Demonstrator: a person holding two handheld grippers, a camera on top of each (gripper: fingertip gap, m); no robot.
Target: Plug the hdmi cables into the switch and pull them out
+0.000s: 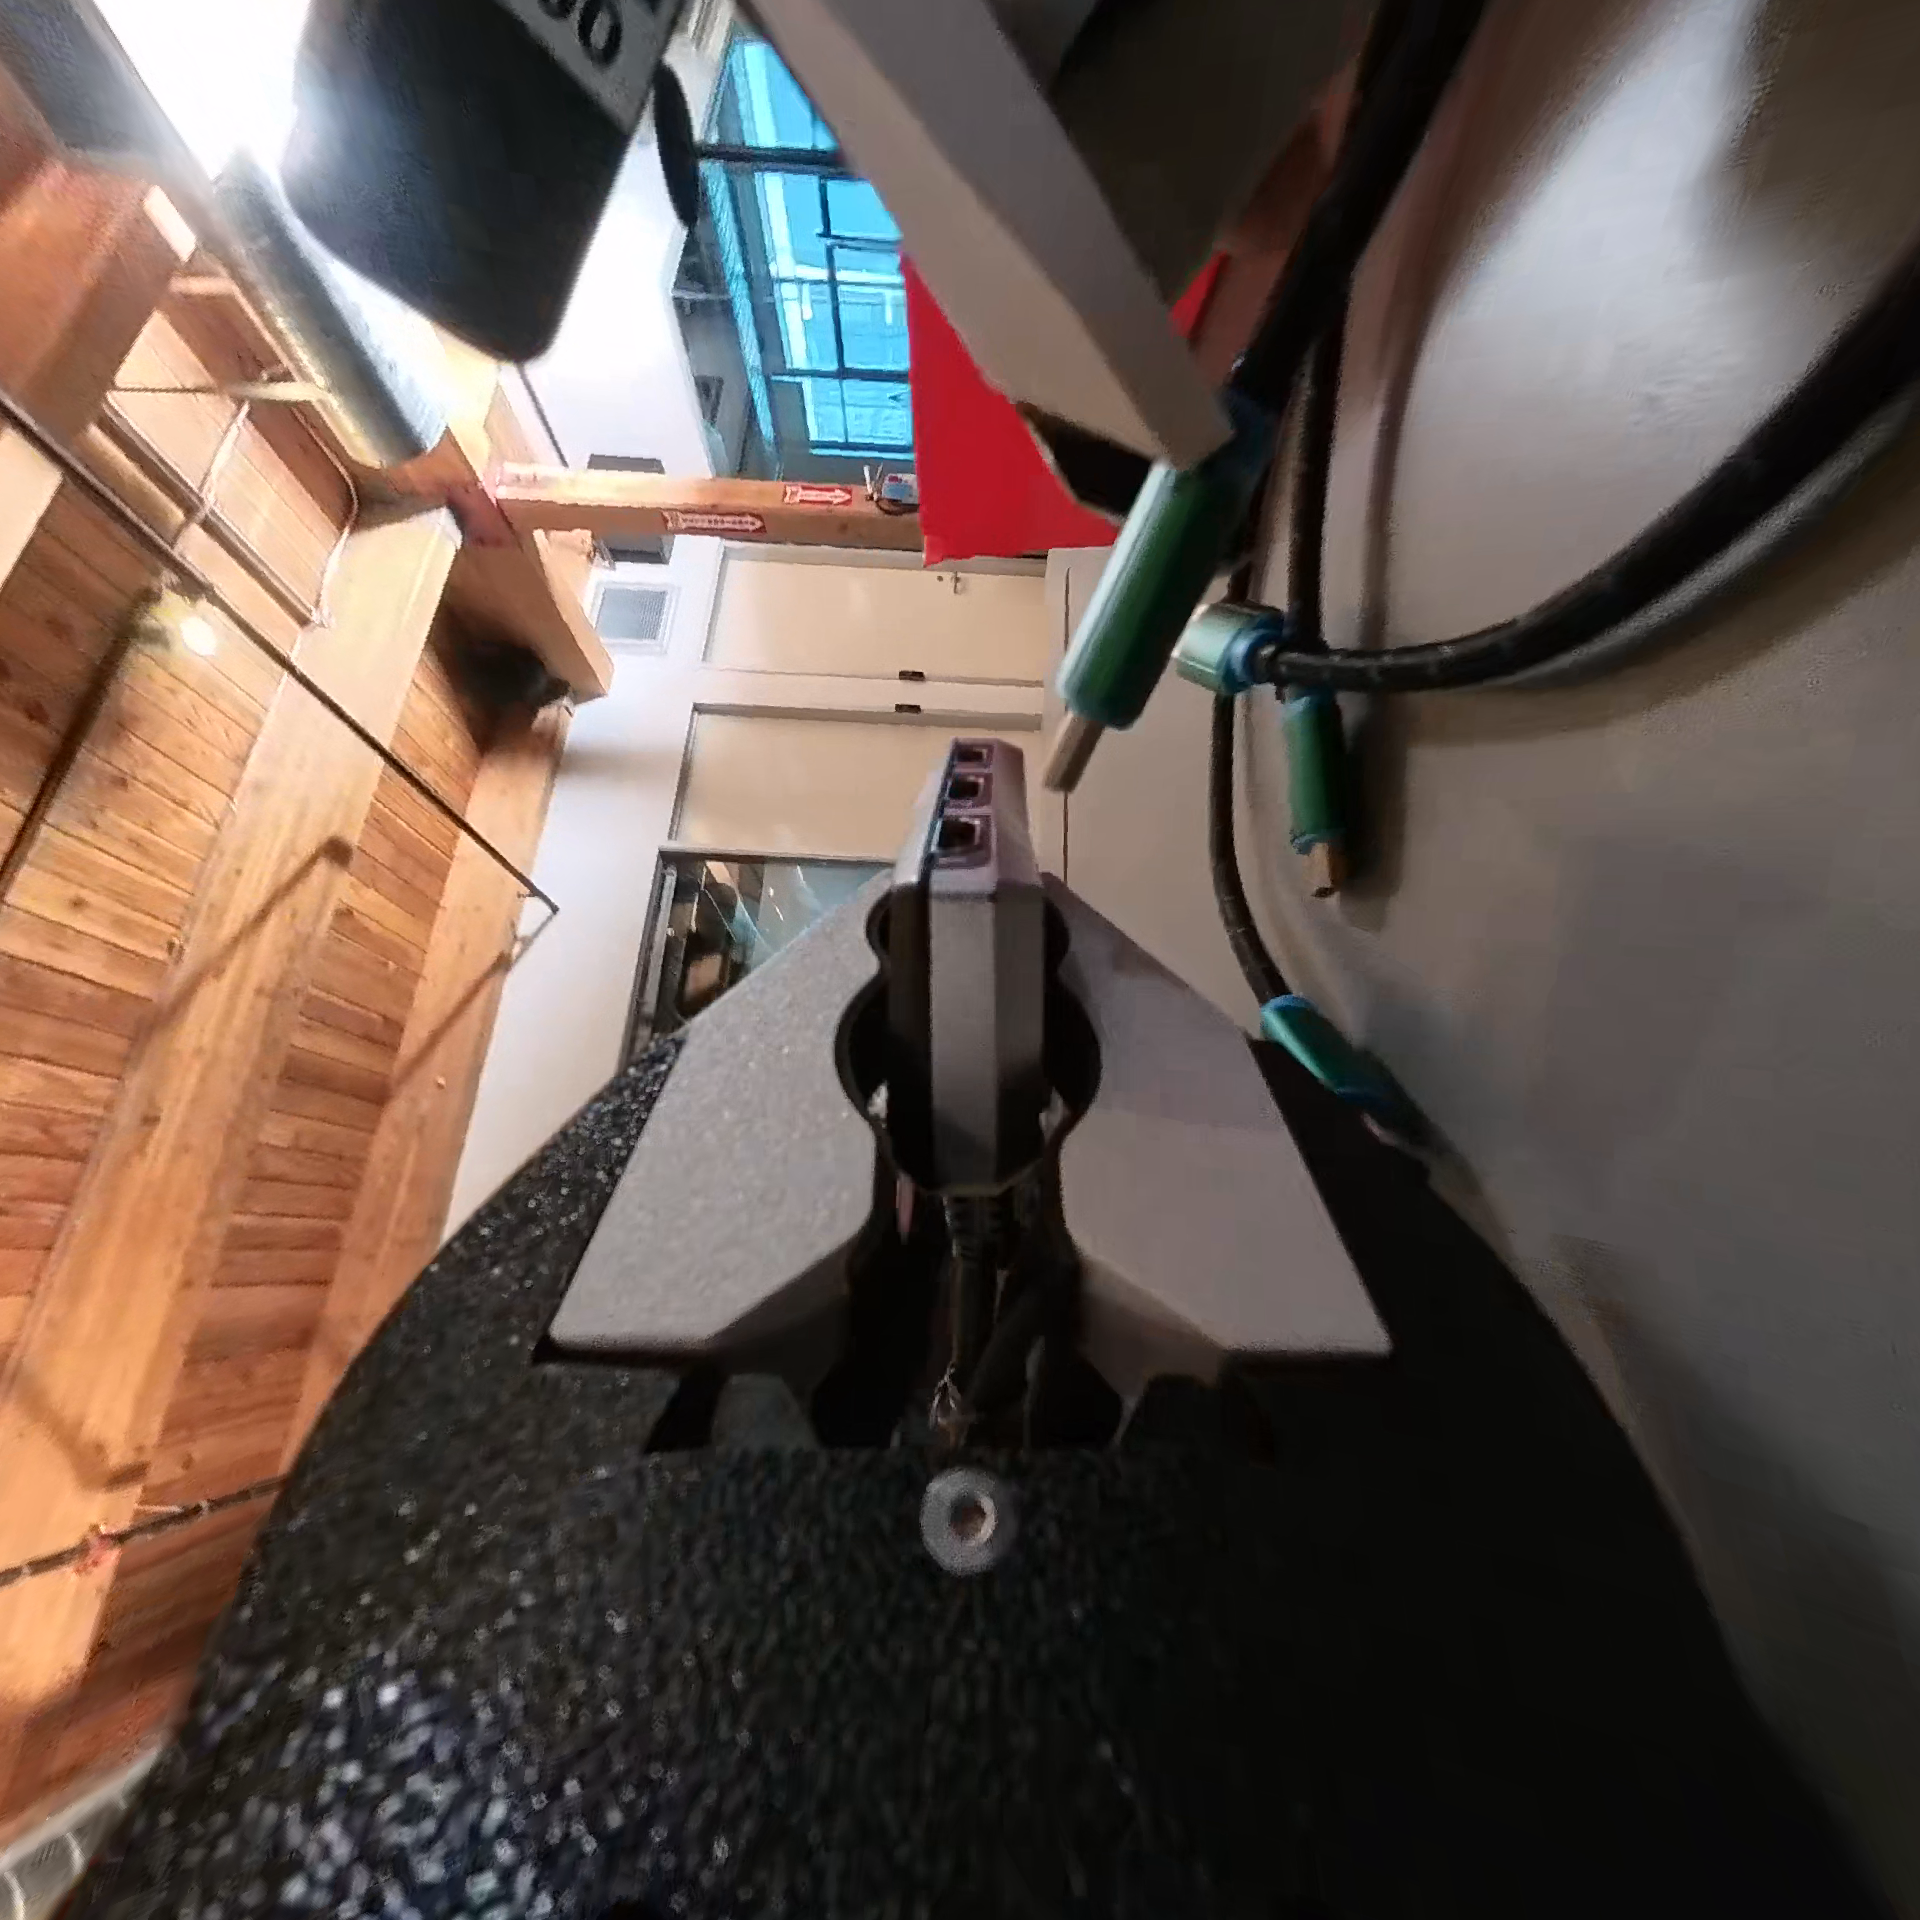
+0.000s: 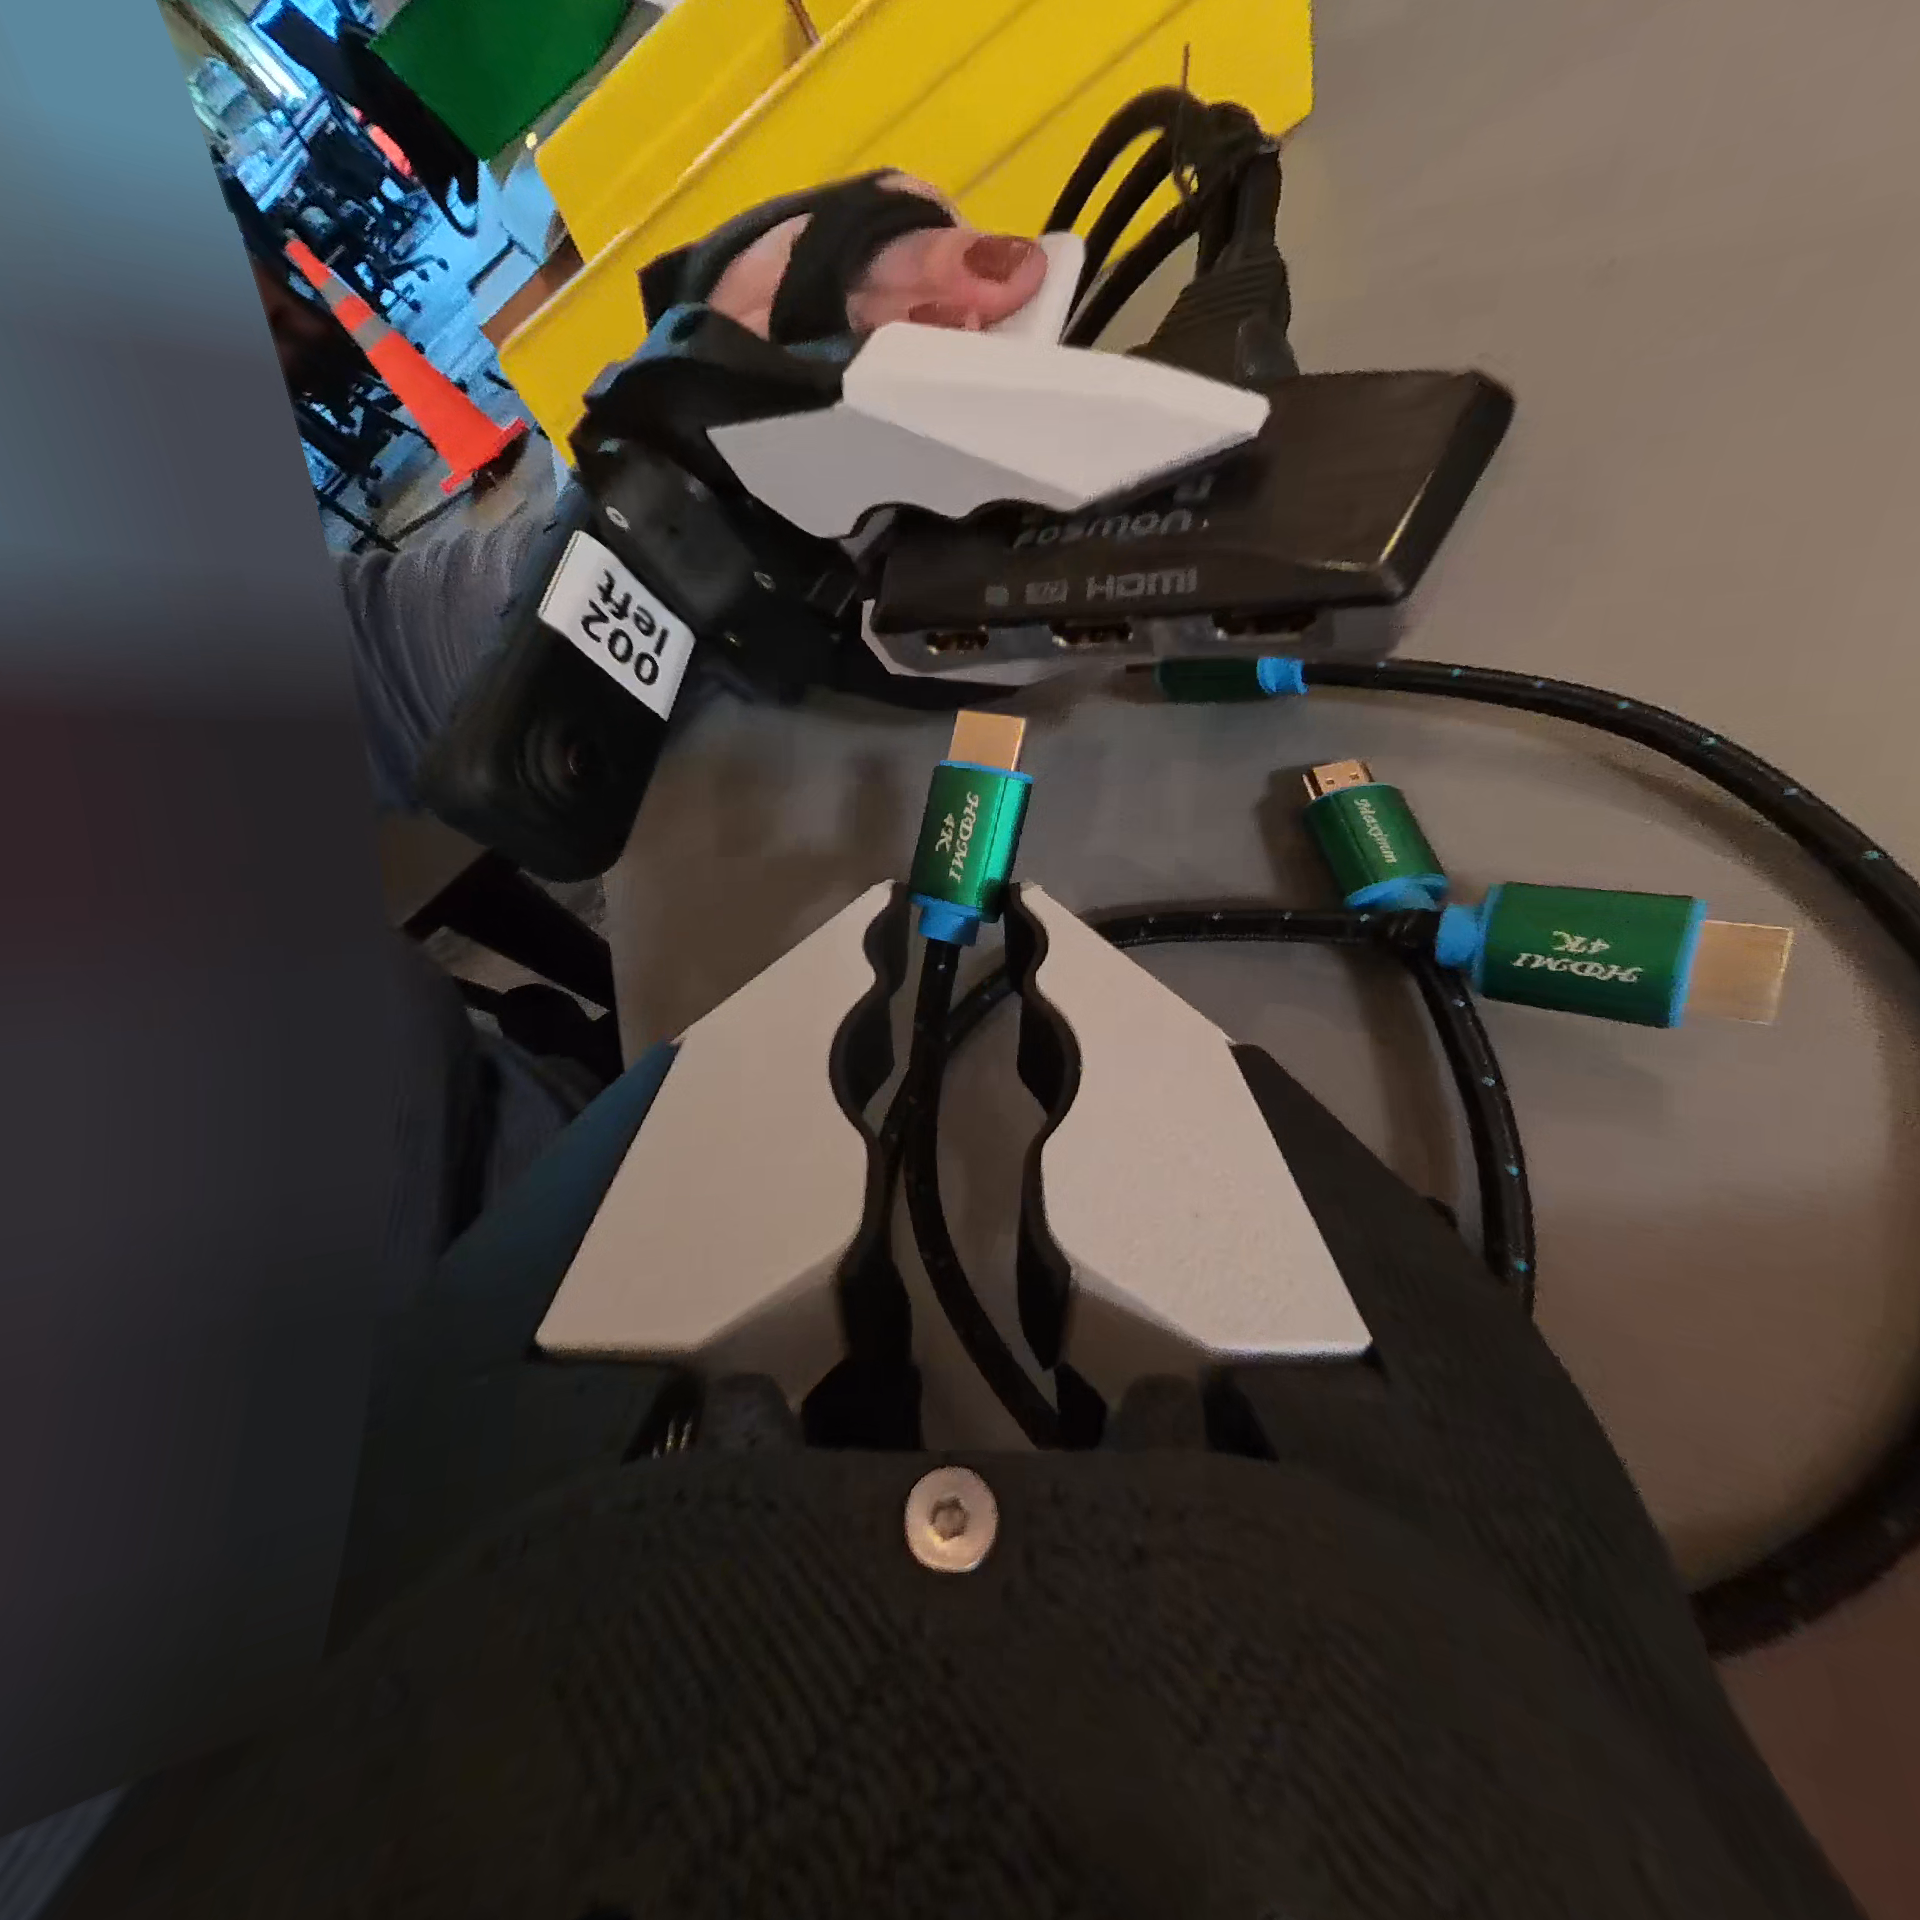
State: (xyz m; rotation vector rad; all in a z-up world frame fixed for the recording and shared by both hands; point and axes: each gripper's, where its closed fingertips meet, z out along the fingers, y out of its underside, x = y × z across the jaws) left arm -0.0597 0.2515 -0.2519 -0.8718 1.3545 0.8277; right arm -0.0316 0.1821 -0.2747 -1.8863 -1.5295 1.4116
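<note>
The black HDMI switch [image 2: 1351,488] lies on the grey table [image 2: 1662,312], its row of three ports facing me. My left gripper [image 1: 966,904] is shut on the switch [image 1: 966,997] and also shows in the right wrist view [image 2: 997,436]. My right gripper [image 2: 958,899] is shut on a green HDMI plug [image 2: 971,831]. The plug's metal tip points at the ports, a short gap away. In the left wrist view this plug [image 1: 1122,613] hangs beside the ports [image 1: 961,800]. All three ports look empty.
Three more green plugs lie on the table: one under the switch's front edge [image 2: 1216,681], two to the right [image 2: 1371,842] [image 2: 1590,951], their black braided cables looping around. Yellow bins [image 2: 935,125] stand behind. A hand [image 2: 883,270] holds the left gripper. About 8 cm separates my left fingertips from my right.
</note>
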